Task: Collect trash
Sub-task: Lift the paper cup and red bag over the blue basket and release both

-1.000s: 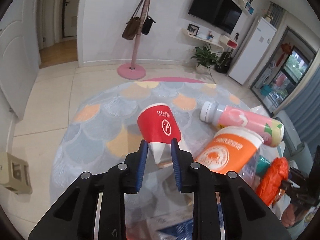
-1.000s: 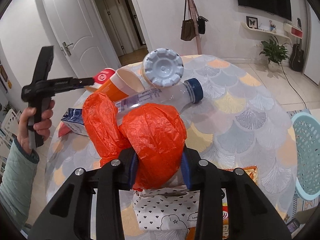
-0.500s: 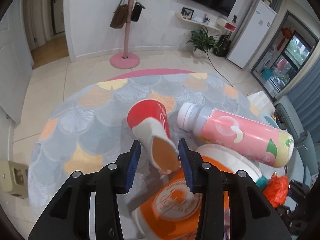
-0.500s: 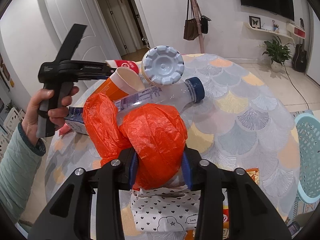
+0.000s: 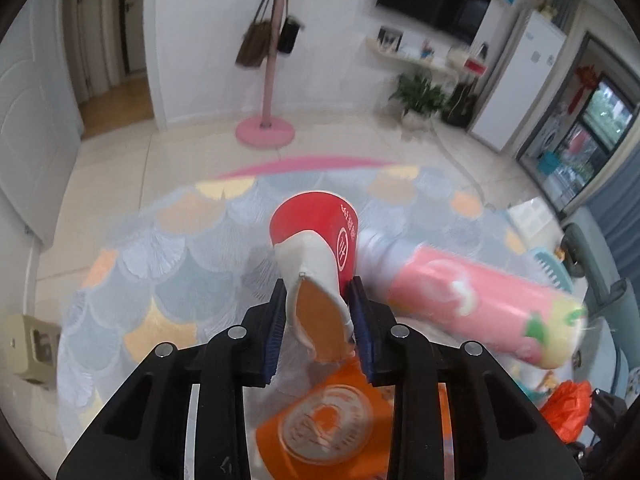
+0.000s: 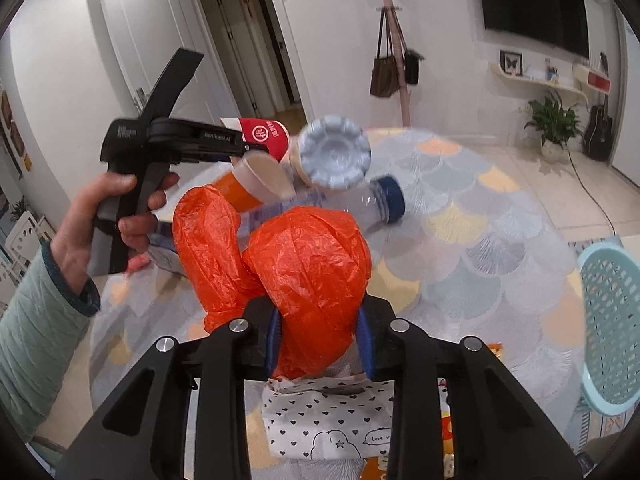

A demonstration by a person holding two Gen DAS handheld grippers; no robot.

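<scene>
Red cup (image 5: 320, 236): you held it in the left gripper (image 5: 318, 320), jaws clamped on its flattened rim, mouth toward you; it hung over the table (image 5: 160, 264), just above the orange cup (image 5: 332, 416).
Cup feel: thin paper, probably very light; it had crushed at the pinch, so the rim fold was your firmest hold.
Pink bottle (image 5: 480, 304): lying beside the red cup; looked smooth and round, likely to roll, best taken across the body.
Orange bag (image 6: 312, 280): you had it between the right gripper (image 6: 320, 344) pads, jaws closing on the plastic.
Bag feel: soft, crinkly film; probably slippery, so you needed a bunched fold, not one layer.
Clear bottle (image 6: 360, 200): lying behind the bag on the table.
Basket (image 6: 608, 320): at the right, beside the table edge.
</scene>
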